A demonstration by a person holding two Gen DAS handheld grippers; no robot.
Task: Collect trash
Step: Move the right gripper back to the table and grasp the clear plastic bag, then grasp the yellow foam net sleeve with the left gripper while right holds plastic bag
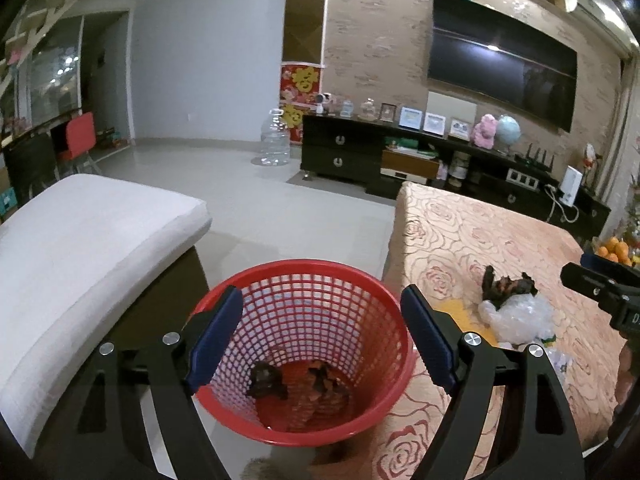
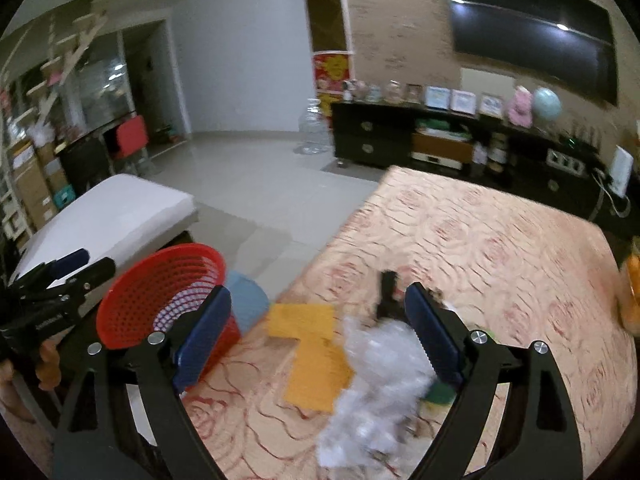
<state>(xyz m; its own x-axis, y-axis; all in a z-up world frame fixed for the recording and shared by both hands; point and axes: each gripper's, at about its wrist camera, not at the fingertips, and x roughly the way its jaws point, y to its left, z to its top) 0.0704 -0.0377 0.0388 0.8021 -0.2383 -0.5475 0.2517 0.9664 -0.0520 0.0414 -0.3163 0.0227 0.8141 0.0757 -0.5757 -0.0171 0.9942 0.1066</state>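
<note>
A red mesh basket (image 1: 308, 344) stands on the floor beside the table and holds dark scraps (image 1: 296, 384). My left gripper (image 1: 320, 336) is open and empty above the basket's mouth. On the rose-patterned tablecloth (image 2: 500, 248) lie a crumpled clear plastic bag (image 2: 380, 380), a dark scrap (image 2: 386, 296) and yellow paper pieces (image 2: 312, 352). My right gripper (image 2: 316, 340) is open over the plastic bag and holds nothing. The plastic bag (image 1: 516, 316) and dark scrap (image 1: 504, 284) also show in the left wrist view, as does the basket (image 2: 168, 292) in the right wrist view.
A white cushioned bench (image 1: 80, 248) stands left of the basket. A dark TV cabinet (image 1: 400, 160) with framed pictures and toys runs along the back wall. A large clear water bottle (image 1: 274, 140) stands on the tiled floor. Oranges (image 1: 612, 250) sit at the table's far right.
</note>
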